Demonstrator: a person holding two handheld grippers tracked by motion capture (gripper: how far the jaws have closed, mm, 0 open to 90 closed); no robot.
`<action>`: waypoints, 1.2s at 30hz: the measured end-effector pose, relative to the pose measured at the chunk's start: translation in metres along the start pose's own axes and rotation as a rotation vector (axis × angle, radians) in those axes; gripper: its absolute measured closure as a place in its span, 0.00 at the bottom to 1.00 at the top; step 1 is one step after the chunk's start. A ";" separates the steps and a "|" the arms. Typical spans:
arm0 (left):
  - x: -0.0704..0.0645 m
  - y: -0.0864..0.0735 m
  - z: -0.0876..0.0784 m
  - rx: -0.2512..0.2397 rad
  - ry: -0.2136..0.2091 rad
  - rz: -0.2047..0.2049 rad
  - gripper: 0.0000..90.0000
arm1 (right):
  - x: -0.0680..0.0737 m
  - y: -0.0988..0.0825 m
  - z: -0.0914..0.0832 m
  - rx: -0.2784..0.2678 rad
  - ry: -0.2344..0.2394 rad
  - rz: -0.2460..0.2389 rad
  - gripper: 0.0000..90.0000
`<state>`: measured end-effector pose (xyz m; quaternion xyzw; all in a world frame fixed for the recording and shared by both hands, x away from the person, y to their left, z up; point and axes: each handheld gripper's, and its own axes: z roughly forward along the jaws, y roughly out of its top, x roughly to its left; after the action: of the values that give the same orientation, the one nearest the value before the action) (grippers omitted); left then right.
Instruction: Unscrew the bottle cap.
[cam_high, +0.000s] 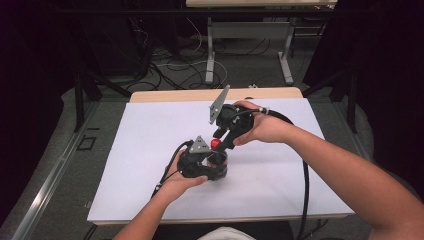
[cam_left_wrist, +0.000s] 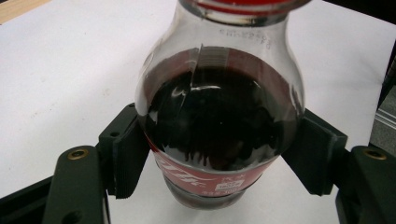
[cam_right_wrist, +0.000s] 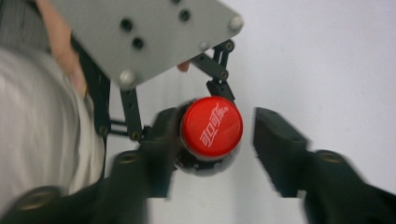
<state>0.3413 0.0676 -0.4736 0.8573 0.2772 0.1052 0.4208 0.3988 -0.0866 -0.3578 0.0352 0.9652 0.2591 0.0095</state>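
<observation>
White tabletop (cam_high: 280, 165); cola bottle (cam_left_wrist: 219, 121) upright near its middle, toward the front edge. Left gripper (cam_high: 212, 167) clamps the bottle body, seen close in left gripper view. Right gripper (cam_right_wrist: 217, 140) straddles the red cap (cam_right_wrist: 211, 127), one pad (cam_right_wrist: 280, 144) clear: released.

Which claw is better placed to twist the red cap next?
Right. The right claw already straddles the red screw cap from above, one pad beside it, the other apart. The left claw is clamped on the clear cola bottle, steadying it.
</observation>
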 end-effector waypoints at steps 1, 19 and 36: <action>0.000 0.000 -0.001 0.003 0.002 -0.014 0.33 | 0.001 0.000 0.000 0.002 -0.012 0.031 0.49; 0.001 0.000 -0.001 0.003 0.021 -0.029 0.33 | 0.025 0.012 0.003 0.015 -0.207 0.388 0.67; -0.003 0.000 0.000 0.007 0.001 0.003 0.33 | 0.004 0.007 -0.002 0.051 -0.002 -0.080 0.67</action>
<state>0.3390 0.0663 -0.4735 0.8591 0.2765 0.1052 0.4176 0.3955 -0.0813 -0.3521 -0.0030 0.9721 0.2336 0.0198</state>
